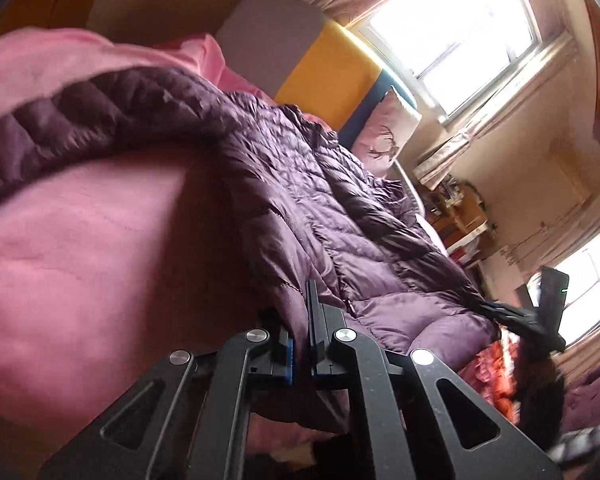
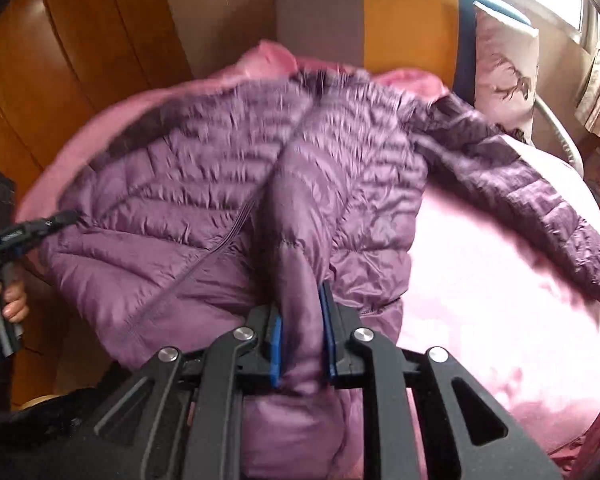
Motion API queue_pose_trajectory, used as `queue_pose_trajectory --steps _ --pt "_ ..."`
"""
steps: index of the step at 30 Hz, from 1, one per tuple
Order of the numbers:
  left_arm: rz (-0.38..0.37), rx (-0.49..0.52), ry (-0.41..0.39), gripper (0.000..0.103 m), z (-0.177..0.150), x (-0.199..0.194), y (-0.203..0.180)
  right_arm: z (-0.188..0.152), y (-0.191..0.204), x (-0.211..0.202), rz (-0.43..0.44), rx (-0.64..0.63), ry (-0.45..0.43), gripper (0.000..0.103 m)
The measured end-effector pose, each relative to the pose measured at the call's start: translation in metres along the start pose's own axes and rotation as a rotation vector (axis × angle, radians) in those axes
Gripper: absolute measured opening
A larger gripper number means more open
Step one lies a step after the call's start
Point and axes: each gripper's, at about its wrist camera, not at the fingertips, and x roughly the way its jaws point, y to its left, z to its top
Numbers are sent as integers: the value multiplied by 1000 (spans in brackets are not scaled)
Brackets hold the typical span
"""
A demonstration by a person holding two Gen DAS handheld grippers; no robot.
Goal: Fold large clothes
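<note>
So the purple puffer jacket (image 2: 228, 184) is spread front-up on the pink blanket (image 2: 480, 280) covering the bed, collar toward the headboard (image 2: 404, 20), zipper running down the middle. One sleeve lies stretched out across the blanket on the right of the right wrist view, near a pillow w/ a deer print (image 2: 504, 64). The right gripper (image 2: 302, 332) is clamped on a bunched fold of the jacket's bottom hem, blue pads pressed into the fabric on both sides, and that bit is pulled up off the bed. The left gripper (image 1: 300, 340) is nearly fully shut too, w/ a thin edge of the jacket pinched between its pads, near the hem on the other side. In the right wrist view you can see it at the far left, the person's hand (image 2: 4, 300) wrapped around its handle. Wood wardrobe panels (image 2: 60, 60) sit behind the bed; bright windows (image 1: 460, 32) w/ curtains show in the left wrist view. Both pics are a bit motion-blurred.
</note>
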Motion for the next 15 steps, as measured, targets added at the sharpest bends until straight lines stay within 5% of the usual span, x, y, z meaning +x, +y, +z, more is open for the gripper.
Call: queue_pose_trajectory --steps 2,3,4,5,8,11,14,15 --pt "21 -29 26 4 -13 -9 10 -6 2 -26 89 -52 10 12" --pt "48 -29 41 4 -20 -7 13 -15 2 -38 145 -55 -12 33" --pt "94 -24 73 4 -32 -4 18 -21 -7 -43 167 -31 -23 72" --pt "112 -28 92 4 -38 -1 21 -27 -13 -45 159 8 -33 76" --pt "175 -61 124 4 -56 13 36 -33 -42 -26 86 91 -2 70" --pt "155 -92 101 4 -55 19 40 -42 -68 17 -2 199 72 71" --pt "162 -77 102 4 -54 21 36 -51 -97 60 42 282 169 70" --pt "163 -71 99 4 -55 19 35 -54 -97 73 68 302 196 62"
